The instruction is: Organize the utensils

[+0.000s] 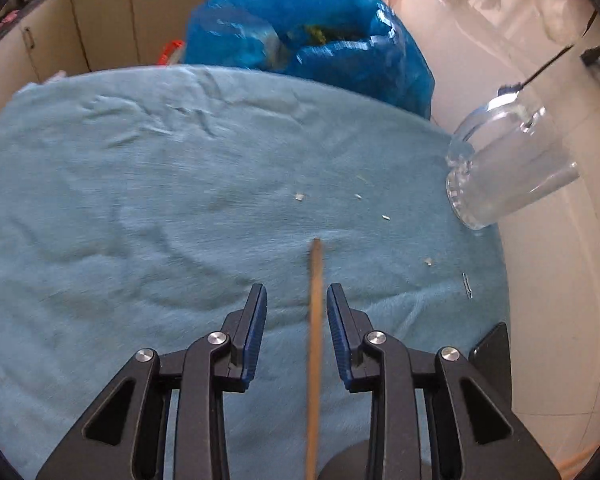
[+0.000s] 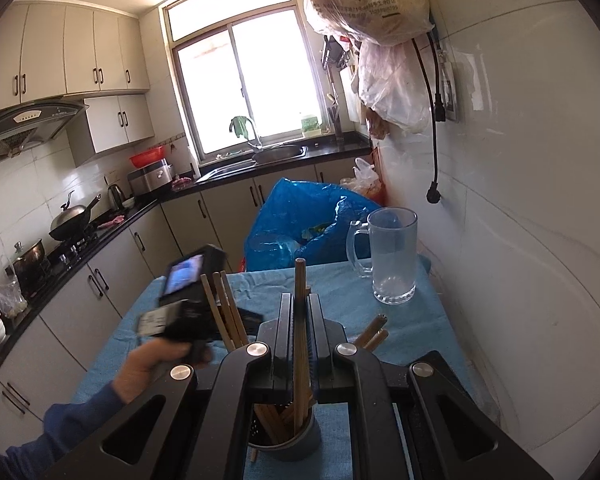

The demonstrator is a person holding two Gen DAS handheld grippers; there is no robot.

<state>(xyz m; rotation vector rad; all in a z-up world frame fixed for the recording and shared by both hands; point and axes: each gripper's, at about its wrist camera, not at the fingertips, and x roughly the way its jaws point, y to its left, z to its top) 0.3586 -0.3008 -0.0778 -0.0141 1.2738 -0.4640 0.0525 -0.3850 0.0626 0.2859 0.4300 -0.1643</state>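
The right gripper (image 2: 300, 312), nearest the right wrist camera, is clamped on a single wooden chopstick (image 2: 300, 300) held upright, its lower end reaching down into a grey utensil holder (image 2: 296, 440) that already carries a bundle of chopsticks (image 2: 230, 312), some leaning left and others right. The holder stands on a table covered with a blue towel (image 2: 340, 292), a clear glass mug (image 2: 392, 256) standing upright near the far right corner beside the white tiled wall. The left gripper (image 1: 297, 300), seen from its own camera, hangs over the towel (image 1: 140, 200) with its blue pads (image 1: 256, 332) spread apart on either side of another chopstick (image 1: 315, 320) and, as far as the blurred frame shows, not touching it. The step in hand appears to be seating the held chopstick in the holder; done well, it would go straight down among the others before the jaws part, so it neither catches the rim nor tips the holder. A blue plastic bag (image 2: 304, 224) sits behind the table. Printed Chinese characters show on a plastic bag (image 2: 368, 0) hanging high on the wall, reading in part "现煮" and "更新鲜!"; the smaller line beneath is too fine to read. No other brand can be made out.
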